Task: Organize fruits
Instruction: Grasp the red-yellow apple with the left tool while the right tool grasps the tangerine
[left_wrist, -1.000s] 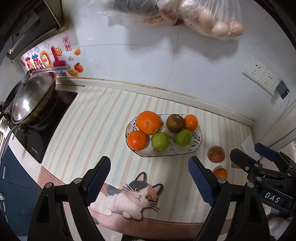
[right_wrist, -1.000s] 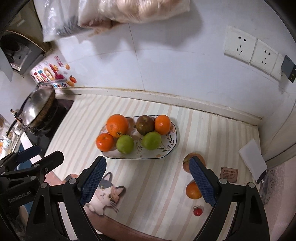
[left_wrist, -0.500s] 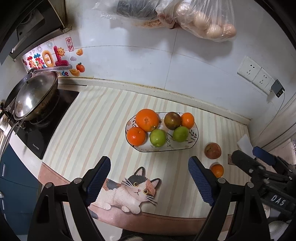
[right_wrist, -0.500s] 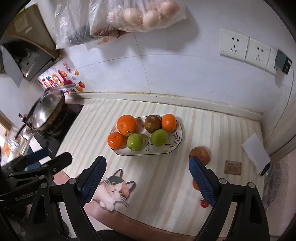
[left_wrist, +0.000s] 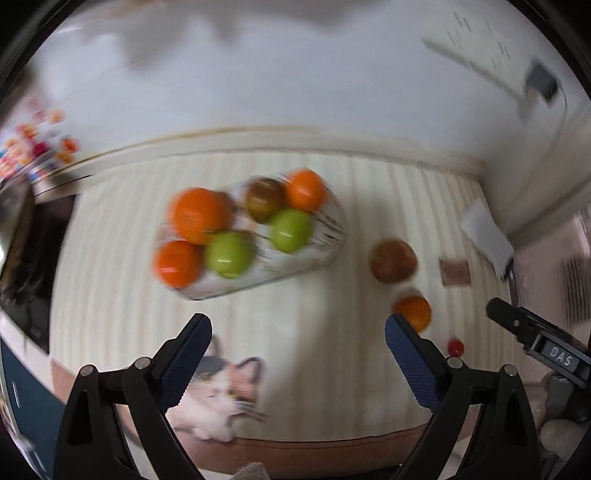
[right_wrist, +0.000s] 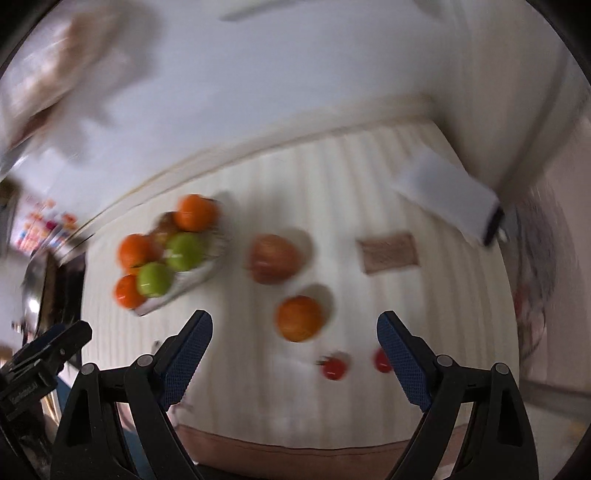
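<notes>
Orange fruit (right_wrist: 299, 318) lies loose just ahead between the right gripper's (right_wrist: 294, 341) wide, empty jaws, nearer than the left gripper (left_wrist: 297, 345), also wide.

We are viewing a blurred white wall (left_wrist: 295, 92) carrying sockets (left_wrist: 476, 55) at far right, a striped countertop (left_wrist: 314, 295) running beneath it, and a dark stove (left_wrist: 33, 266) lying at left.

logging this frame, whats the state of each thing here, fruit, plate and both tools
left tool: open, empty
right tool: open, empty, above the loose orange
plate: on the mat, holding six fruits
loose orange: on the mat, off the plate
reddish-brown fruit: on the mat, beside the plate
two small red fruits: on the mat, near the front edge
</notes>
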